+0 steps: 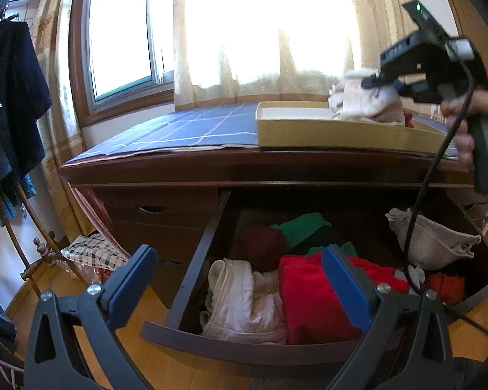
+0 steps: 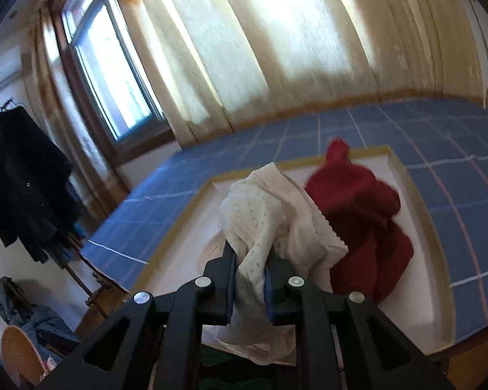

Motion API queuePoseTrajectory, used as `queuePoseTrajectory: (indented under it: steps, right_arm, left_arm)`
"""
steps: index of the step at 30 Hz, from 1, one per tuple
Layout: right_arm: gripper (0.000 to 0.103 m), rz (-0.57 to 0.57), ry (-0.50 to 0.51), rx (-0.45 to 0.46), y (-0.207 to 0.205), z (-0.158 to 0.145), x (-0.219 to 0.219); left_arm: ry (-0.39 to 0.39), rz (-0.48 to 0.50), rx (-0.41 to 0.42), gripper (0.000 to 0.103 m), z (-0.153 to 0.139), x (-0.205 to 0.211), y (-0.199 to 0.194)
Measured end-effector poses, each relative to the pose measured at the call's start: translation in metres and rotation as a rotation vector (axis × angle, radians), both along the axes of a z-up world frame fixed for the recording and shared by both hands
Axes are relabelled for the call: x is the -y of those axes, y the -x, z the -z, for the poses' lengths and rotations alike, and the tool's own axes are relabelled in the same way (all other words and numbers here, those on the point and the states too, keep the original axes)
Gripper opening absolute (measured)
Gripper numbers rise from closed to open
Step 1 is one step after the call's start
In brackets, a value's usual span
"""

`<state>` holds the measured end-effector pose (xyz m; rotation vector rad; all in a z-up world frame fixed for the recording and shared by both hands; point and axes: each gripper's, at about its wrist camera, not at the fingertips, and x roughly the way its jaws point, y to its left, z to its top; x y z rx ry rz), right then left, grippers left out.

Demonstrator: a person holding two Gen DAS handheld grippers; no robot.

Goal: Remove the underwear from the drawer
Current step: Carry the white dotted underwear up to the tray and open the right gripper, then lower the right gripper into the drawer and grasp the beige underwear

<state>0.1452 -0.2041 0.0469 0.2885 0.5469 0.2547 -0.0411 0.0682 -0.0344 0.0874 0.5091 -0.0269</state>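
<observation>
The right gripper (image 2: 250, 260) has its jaws clenched on a cream pair of underwear (image 2: 270, 208), carried above the shallow yellow tray (image 1: 341, 133) on the dresser's surface, where a dark red garment (image 2: 367, 214) already lies. The step in hand looks like delivery; next comes lowering over the tray's bare part and releasing. The left gripper (image 1: 240, 276) hangs with jaws released over the open drawer (image 1: 244, 347), which holds more pieces: white lace (image 1: 240, 299), red (image 1: 312, 299), green, and what may be a beige one at the right. The right gripper's cable (image 1: 416, 227) dangles across the drawer.
</observation>
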Motion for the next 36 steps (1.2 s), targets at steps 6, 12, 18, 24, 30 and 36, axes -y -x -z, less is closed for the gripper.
queuePoseTrajectory:
  steps: [6,12,18,24,30,36]
  right_arm:
    - [0.016,0.014,0.022,-0.027,-0.017,0.019,-0.004]
    - [0.016,0.028,-0.041,-0.074,-0.037,0.036,0.003]
    - [0.015,0.04,-0.014,-0.064,-0.037,0.039,0.0]
    - [0.032,0.005,-0.041,-0.052,-0.024,0.034,0.0]
    - [0.075,-0.028,-0.132,0.096,0.038,0.002,0.012]
    - [0.075,-0.031,-0.132,0.162,0.098,-0.015,0.022]
  left_arm:
    - [0.008,-0.005,-0.011,0.103,0.003,-0.002,-0.002]
    - [0.008,-0.002,-0.008,0.103,0.002,-0.002,-0.002]
    - [0.007,0.0,-0.021,0.103,0.003,-0.002,-0.002]
    - [-0.009,0.003,-0.028,0.103,0.004,0.0,-0.003]
    - [-0.011,-0.001,-0.051,0.103,0.008,0.001,-0.006]
    - [-0.017,0.0,-0.048,0.103,0.006,0.003,-0.003]
